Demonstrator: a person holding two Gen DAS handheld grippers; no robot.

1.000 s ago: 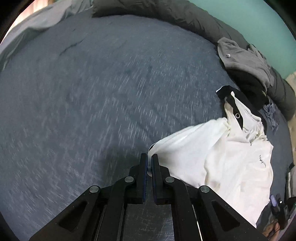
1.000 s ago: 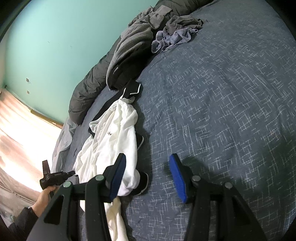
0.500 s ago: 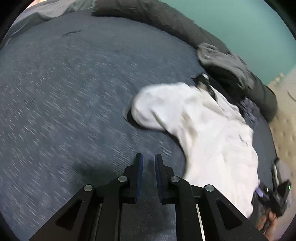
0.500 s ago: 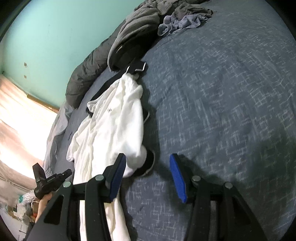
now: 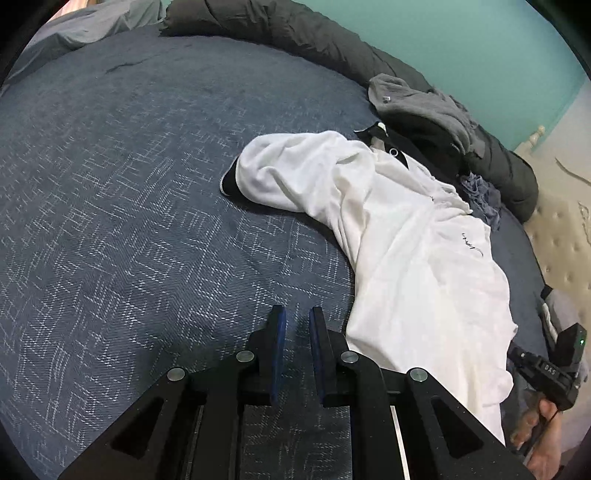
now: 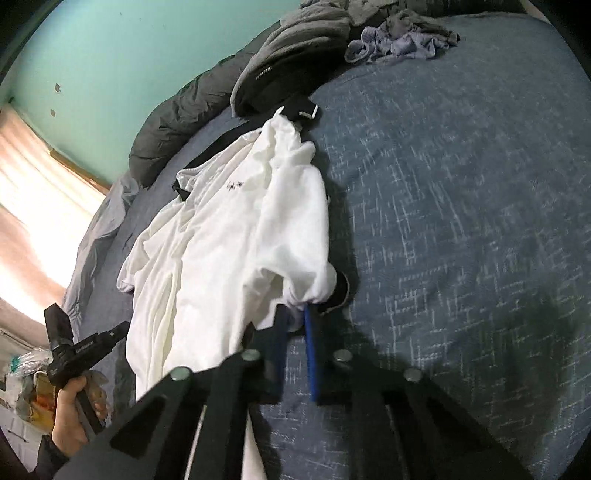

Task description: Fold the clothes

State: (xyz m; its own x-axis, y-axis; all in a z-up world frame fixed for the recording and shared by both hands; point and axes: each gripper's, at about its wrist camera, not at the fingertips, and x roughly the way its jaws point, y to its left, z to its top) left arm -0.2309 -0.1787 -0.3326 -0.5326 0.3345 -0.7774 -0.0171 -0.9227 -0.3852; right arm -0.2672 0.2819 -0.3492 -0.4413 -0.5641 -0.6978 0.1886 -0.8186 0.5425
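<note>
Only right wrist view shows right gripper [image 6: 295,317] pinching white long-sleeved shirt's [image 6: 236,236] cuff; left gripper [image 5: 296,325] hovers nearly closed, empty, near shirt hem

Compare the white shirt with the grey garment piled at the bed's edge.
The white shirt lies spread long across the blue bedcover; the grey garment sits bunched in a heap against the dark rolled duvet. The right gripper pinches the white shirt's sleeve end; nothing grips the grey garment. The white shirt shows black trim. Neither is folded.
</note>
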